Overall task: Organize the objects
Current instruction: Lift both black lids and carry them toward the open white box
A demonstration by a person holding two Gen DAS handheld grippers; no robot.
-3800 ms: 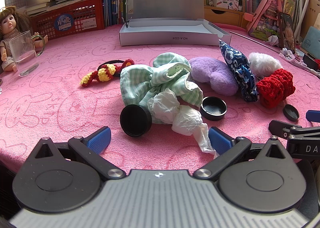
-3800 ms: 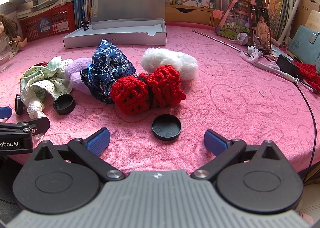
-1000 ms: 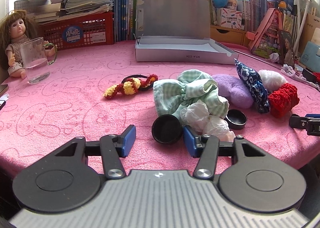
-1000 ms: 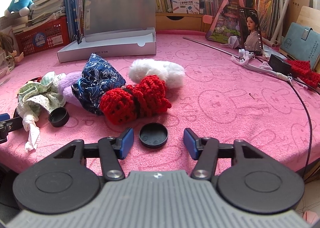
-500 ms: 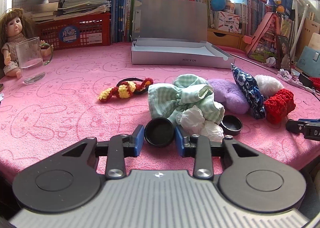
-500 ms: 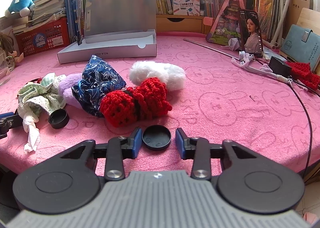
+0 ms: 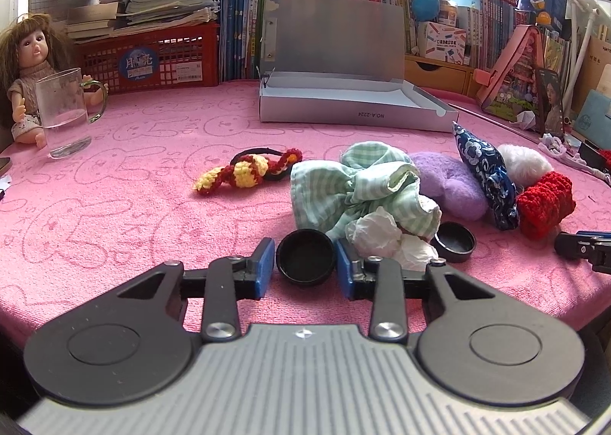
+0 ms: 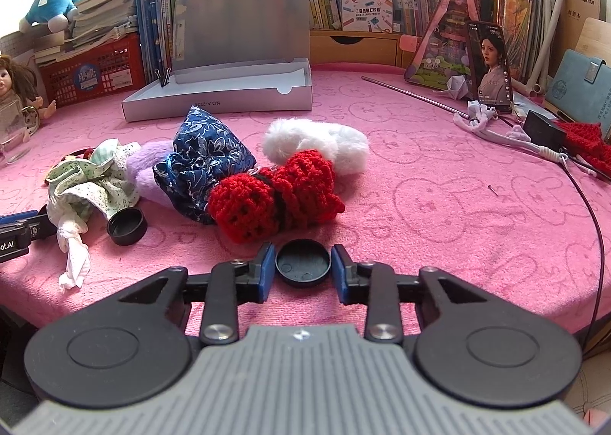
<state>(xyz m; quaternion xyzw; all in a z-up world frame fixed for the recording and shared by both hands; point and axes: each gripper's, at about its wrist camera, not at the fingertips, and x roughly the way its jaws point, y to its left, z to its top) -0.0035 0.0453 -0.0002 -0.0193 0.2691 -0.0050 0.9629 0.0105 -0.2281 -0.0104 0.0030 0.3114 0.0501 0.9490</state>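
Observation:
A black round cap [image 7: 305, 263] sits between the blue pads of my left gripper [image 7: 305, 253], which is shut on it at the near edge of the pink cloth. Just behind it lie white crumpled tissue [image 7: 382, 232] and a green checked cloth [image 7: 355, 183]. In the right wrist view a flat black lid [image 8: 303, 263] is pinched by my right gripper [image 8: 303, 254], shut on it in front of a red crochet piece [image 8: 275, 202]. A third black cap [image 8: 127, 225] lies loose beside the tissue.
An open silver box [image 7: 355, 106] stands at the back centre. A purple plush [image 7: 446, 183], blue floral pouch [image 7: 485, 171], white fluffy piece [image 7: 523, 164] and yellow-red crochet hair tie [image 7: 248, 167] lie mid-cloth. A glass mug [image 7: 65, 114] and doll [image 7: 26, 64] stand far left.
Both grippers have come nearer to their caps since the earliest frames. Within the last second both pairs of jaws narrowed from wide apart until the pads met the black cap and the black lid.

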